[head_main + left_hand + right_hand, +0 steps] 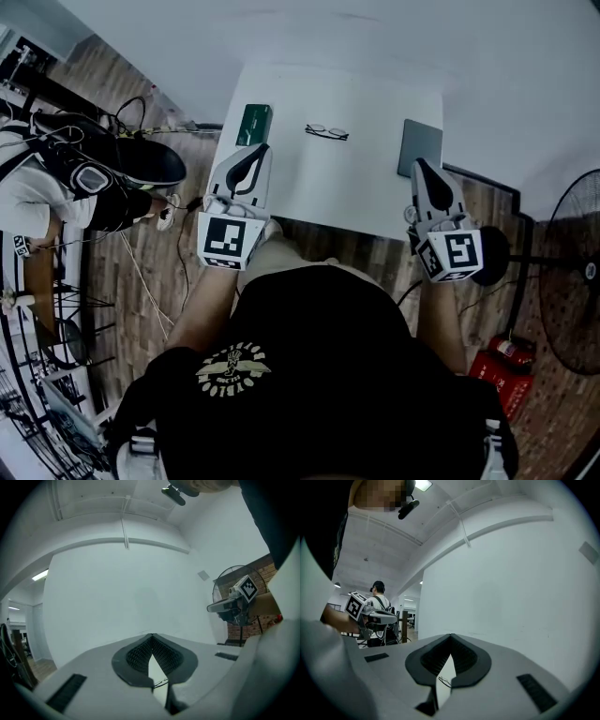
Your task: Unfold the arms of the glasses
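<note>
Head view is showing a white counter [375, 202] set against a white wall, w/ wood-plank floor [164, 248] running round it. A standing fan [572, 272] is sitting at the right, w/ a red object [506, 366] lying on the floor near it. A second person [56, 178] w/ a backpack is standing at the left, cables trailing over the planks. On the counter a green box [254, 124] is lying near the left edge and a grey flat pad [420, 147] near the right edge. The glasses [326, 132] are lying btwn them, toward the far side, apart from both.

The glasses' long axis is running side to side across the counter, approx parallel to its far edge, w/ the left end sitting slightly farther back than the right. They are showing too small to tell which way the front is facing or how the arms are lying.

The left hand-held gripper [257, 153] is hovering over the counter's near-left part, just this side of the green box, pointing away from the person. Left gripper view is showing its jaws clenched, tips meeting, nothing btwn them; the glasses are showing through the gap below the tips, well ahead. The right hand-held gripper [419, 166] is hovering at the near-right part, just beside the grey pad, also pointing away. Right gripper view is showing its jaws clenched tip to tip and empty, w/ the glasses again lying well ahead. Neither one is touching the glasses.
</note>
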Available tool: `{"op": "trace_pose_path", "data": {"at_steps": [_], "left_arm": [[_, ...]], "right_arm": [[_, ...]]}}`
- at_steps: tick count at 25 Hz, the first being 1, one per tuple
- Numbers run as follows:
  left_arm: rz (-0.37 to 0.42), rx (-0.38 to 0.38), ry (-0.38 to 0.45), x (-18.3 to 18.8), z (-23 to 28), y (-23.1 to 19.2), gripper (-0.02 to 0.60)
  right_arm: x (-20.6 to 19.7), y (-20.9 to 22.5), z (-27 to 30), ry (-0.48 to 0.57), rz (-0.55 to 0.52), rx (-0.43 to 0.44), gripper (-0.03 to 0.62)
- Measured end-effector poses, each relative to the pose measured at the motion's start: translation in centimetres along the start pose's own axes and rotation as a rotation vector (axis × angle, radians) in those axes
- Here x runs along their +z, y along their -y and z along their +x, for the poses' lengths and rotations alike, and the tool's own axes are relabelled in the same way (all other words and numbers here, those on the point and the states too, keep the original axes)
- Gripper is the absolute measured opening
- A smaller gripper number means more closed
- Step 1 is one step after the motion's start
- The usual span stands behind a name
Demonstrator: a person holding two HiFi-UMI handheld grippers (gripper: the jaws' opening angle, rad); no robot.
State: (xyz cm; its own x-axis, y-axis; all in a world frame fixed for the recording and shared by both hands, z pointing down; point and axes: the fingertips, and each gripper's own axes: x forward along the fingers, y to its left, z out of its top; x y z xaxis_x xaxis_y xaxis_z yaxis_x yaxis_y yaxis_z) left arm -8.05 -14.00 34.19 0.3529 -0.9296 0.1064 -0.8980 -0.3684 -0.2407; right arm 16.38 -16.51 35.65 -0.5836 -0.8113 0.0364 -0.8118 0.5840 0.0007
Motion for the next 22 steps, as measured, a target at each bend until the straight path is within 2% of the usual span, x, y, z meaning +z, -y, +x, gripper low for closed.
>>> {"op": "trace_pose_path", "data": {"at_steps": [6,11,22], "left_arm": [[0.021,-0.027,0.003,0.2,0.5,0.7,0.006],[0.006,-0.041,-0.001,-0.8,1.2,0.5,0.006],[0.011,-0.142,-0.017,-2.9,6.8,0.9,0.006]], "right_arm": [[-0.4,0.2,0.2,0.001,0.012,-0.006,0.000],[-1.3,0.1,0.5,-0.018,0.013,-0.018,0.000],[-2.8,1.2,2.9,-0.054,0.017,-0.052,0.000]]}}
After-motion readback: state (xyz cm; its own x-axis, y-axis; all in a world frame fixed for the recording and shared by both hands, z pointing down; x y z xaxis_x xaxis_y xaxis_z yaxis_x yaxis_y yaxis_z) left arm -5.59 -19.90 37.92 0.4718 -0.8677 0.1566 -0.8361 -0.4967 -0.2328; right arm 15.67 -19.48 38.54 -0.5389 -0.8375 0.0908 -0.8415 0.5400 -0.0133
